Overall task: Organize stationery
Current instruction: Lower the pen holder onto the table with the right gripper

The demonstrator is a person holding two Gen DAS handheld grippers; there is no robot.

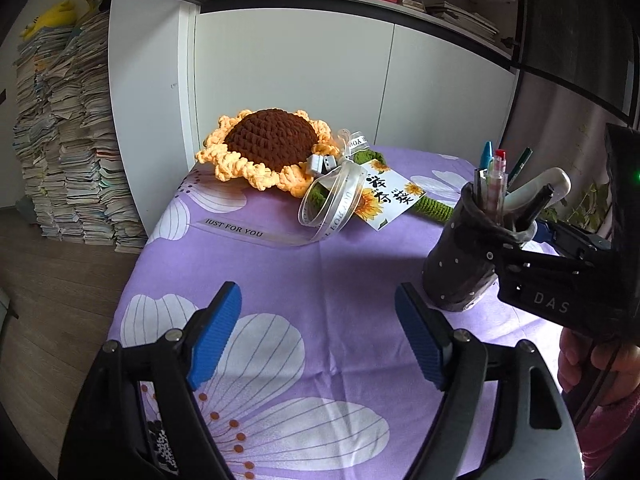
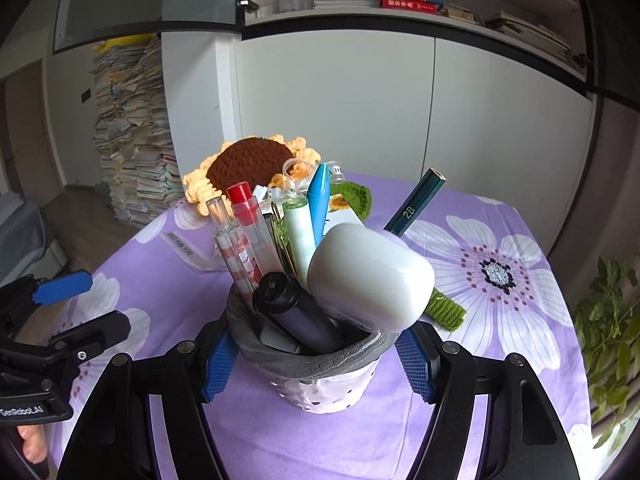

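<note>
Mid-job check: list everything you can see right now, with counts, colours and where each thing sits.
Pen holder: one, grey with dots, between the right jaws, packed with pens.
2B pencil: one, dark green, in holder.
Blue pen: one, in holder.
White case: one, in holder, tilted.
Crochet sunflower: one, yellow and brown, far end of table.
Card: one, white, sunflower print, beside the flower.
Tablecloth: purple, white flowers.
Paper stack: tall, on floor, left.
Left gripper: jaws apart, nothing between.
Right gripper: shut on holder.
</note>
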